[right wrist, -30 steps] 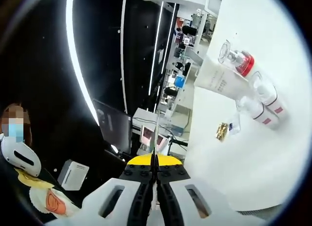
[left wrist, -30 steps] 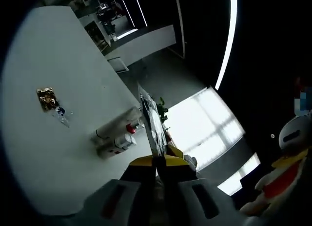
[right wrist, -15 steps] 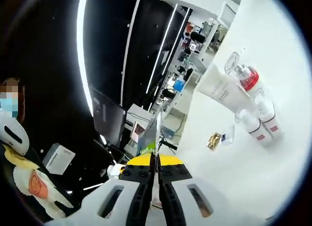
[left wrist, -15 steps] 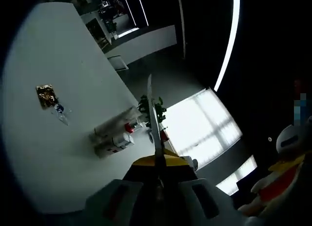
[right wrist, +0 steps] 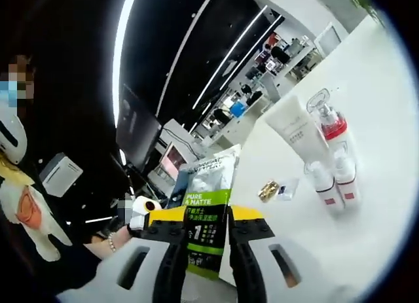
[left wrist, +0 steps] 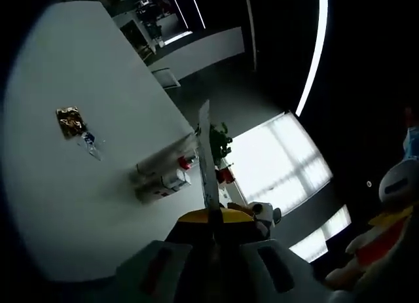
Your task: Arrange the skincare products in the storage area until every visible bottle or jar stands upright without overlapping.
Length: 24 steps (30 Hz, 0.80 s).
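A flat green-and-black skincare sachet point(right wrist: 208, 214) with "Pure & Matte" lettering stands between the jaws of the right gripper point(right wrist: 203, 234), which are spread apart with the pack in the gap; whether they press on it cannot be told. Half a second ago those jaws were closed together with only a thin edge rising between them; now the pack's printed face is turned to the camera. The left gripper point(left wrist: 211, 218) is clenched on the same sachet point(left wrist: 206, 162), seen edge-on as a thin blade in the left gripper view, as it was a second ago. The likely reading is a handover or a turn of the pack between the two hands, so it is not yet set down with the others.

On the white tabletop point(right wrist: 366, 205) beyond, the cluster counts one white squeeze tube point(right wrist: 294, 134), one clear pump bottle with a red collar point(right wrist: 329, 120) and two small white bottles with red labels point(right wrist: 334, 185), close together and standing upright. Beside them lie one gold foil packet point(right wrist: 267, 190) and one small clear sachet point(right wrist: 287, 188). A hand with a bead bracelet point(right wrist: 121, 232) shows at lower left.
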Available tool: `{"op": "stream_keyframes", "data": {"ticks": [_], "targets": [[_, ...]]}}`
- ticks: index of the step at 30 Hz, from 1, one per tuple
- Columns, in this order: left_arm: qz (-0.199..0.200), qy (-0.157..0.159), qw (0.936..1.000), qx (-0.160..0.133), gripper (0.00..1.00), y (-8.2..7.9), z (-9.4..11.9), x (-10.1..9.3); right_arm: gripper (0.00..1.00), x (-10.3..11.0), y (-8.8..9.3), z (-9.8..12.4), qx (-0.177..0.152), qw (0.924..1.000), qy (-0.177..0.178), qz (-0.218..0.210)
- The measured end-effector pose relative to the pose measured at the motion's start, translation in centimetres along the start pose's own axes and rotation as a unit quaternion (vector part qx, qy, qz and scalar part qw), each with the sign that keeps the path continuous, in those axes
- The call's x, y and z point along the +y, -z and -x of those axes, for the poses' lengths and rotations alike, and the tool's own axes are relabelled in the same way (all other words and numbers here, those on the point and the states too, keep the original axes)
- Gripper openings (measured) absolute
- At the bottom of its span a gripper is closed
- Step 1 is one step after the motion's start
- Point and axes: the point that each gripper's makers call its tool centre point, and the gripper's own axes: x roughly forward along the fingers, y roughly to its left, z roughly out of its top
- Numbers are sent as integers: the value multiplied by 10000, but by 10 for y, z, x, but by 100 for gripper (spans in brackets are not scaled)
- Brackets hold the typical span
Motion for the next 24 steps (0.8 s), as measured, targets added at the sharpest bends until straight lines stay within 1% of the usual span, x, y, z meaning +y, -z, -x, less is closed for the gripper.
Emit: {"op": "stream_keyframes", "data": {"ticks": [5,13,16,19,24], "targets": [[53,-94,9999,80,0,5,0,7,39,-3,1,4,106,9996,88,244],[156,-254,9995,137,0,9,-2,18,60,-10,5,8,349,9972,316,586],[211,-414,9987,184,0,10,-2,28,65,-12,6,10,406,9957,407,727],[239,-565,9978,259,0,12,-2,40,69,-15,4,13,404,9950,489,774],[247,-768,9960,387,0,17,-2,56,77,-22,3,19,428,9925,718,897]]}}
